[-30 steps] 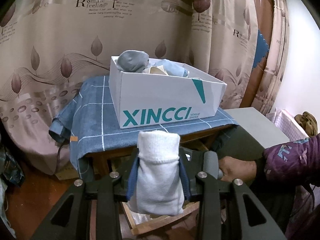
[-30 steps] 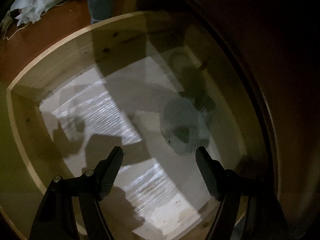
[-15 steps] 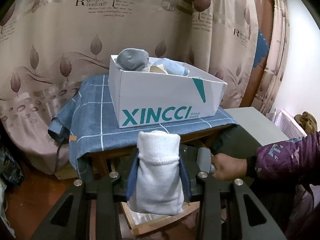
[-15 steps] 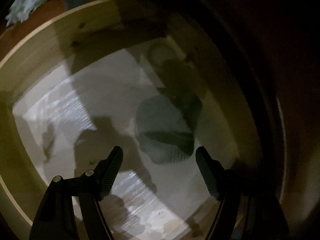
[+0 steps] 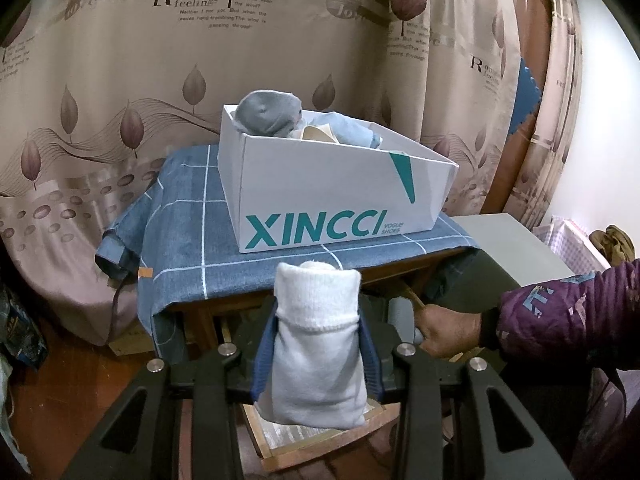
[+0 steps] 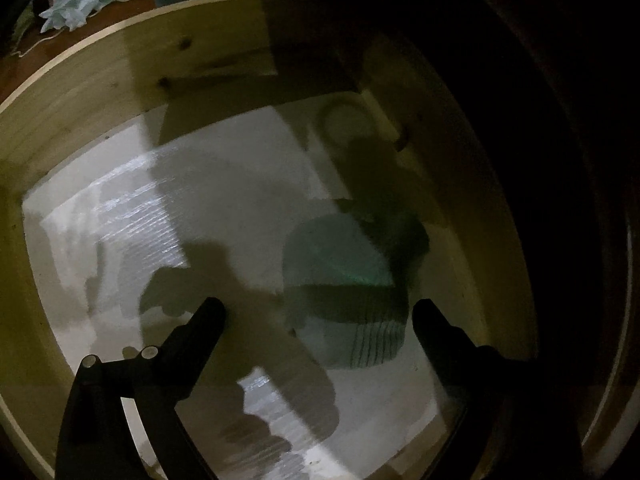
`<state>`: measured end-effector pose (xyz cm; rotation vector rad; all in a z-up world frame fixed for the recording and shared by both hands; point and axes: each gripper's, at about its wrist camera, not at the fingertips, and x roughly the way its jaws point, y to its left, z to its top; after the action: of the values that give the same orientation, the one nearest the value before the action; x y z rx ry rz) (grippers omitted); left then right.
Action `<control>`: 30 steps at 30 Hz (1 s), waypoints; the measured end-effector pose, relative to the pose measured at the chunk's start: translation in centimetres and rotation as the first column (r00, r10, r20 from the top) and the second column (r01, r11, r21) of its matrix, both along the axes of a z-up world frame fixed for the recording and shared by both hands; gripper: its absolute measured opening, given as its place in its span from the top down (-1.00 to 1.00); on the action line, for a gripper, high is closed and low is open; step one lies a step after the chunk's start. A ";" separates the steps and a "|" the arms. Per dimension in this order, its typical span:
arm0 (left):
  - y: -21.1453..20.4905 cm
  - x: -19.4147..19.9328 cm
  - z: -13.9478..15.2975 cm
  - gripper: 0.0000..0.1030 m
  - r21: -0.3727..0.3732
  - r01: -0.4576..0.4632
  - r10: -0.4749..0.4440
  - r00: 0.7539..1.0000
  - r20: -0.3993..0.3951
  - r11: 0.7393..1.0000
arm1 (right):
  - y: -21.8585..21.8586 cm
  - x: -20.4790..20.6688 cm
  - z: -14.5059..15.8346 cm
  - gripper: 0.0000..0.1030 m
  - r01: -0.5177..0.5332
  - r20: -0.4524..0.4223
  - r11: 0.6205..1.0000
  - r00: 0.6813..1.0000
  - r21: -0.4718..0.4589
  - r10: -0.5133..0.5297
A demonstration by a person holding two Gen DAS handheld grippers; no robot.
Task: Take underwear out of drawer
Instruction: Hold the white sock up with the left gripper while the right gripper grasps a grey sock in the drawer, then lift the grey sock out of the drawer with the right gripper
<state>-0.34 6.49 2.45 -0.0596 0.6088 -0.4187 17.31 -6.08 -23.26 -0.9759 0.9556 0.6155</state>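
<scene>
Right wrist view: wide-open right tool just opened over rolled underwear, ribbed end nearest.

White roll, teal-lettered white box, blue checked cloth

white box: "XINCCI VOGUE SHOES" | curtain: "Romaic feelings" | sleeve: letter "E"
</scene>
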 end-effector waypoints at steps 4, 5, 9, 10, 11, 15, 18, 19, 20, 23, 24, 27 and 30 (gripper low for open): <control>0.0 0.0 0.0 0.25 0.000 -0.001 0.001 1.000 0.000 1.000 | -0.7 -0.4 0.5 -0.70 0.002 -0.013 1.000 1.000 0.012 -0.002; 0.0 0.0 0.0 0.24 0.000 0.000 0.000 1.000 -0.001 1.000 | -0.8 -0.6 0.7 -0.61 0.005 -0.020 1.000 1.000 0.016 -0.005; 0.1 -0.1 0.0 0.24 -0.002 -0.008 0.008 1.000 0.001 1.000 | -1.3 -0.5 1.0 0.23 0.026 -0.087 0.999 0.996 0.033 -0.023; 0.1 -0.1 0.0 0.24 -0.004 -0.008 0.008 1.000 0.001 1.000 | -1.5 -0.4 1.1 0.28 0.028 -0.086 0.999 0.996 0.015 -0.026; 0.2 0.0 0.0 0.24 -0.007 -0.008 0.008 1.000 0.001 1.000 | -1.7 -0.4 1.2 0.29 0.028 -0.097 0.999 0.995 0.015 -0.027; 0.2 0.1 0.0 0.24 -0.003 -0.008 0.008 1.000 0.003 1.000 | -2.8 -0.3 1.9 0.36 0.051 -0.159 0.998 0.986 0.024 -0.047; 0.3 0.0 0.0 0.24 0.001 -0.007 0.007 1.000 0.005 1.000 | -3.8 -1.1 2.6 0.41 0.049 -0.210 0.999 0.977 0.024 -0.043; 0.3 0.0 0.0 0.24 0.000 -0.008 0.008 1.000 0.005 1.000 | -4.1 -1.6 2.7 0.42 0.038 -0.217 0.999 0.975 0.013 -0.034; 0.3 0.0 0.0 0.24 -0.004 -0.009 0.009 1.000 0.006 1.000 | -4.4 -1.9 3.2 0.43 0.040 -0.221 0.999 0.975 0.013 -0.037; 0.3 0.0 0.0 0.24 -0.008 -0.011 0.011 1.000 0.008 1.000 | -5.5 -2.7 4.6 0.43 0.055 -0.236 0.998 0.971 0.033 -0.045; 0.3 0.0 0.0 0.24 -0.007 -0.010 0.010 1.000 0.009 1.000 | -5.8 -3.0 4.9 0.43 0.053 -0.240 0.998 0.970 0.033 -0.044; 0.2 -0.1 0.0 0.24 -0.004 -0.003 0.003 1.000 0.014 1.000 | -6.6 -4.2 5.8 0.43 0.037 -0.244 0.999 0.969 0.017 -0.032; 0.0 -0.2 0.1 0.24 0.002 0.003 -0.003 1.000 0.022 1.000 | -7.5 -4.9 7.2 0.43 0.039 -0.243 0.999 0.970 0.022 -0.032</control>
<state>-0.58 6.44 2.54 -0.0524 0.5876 -0.4213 12.41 -13.60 -16.05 -0.8708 1.1757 0.7267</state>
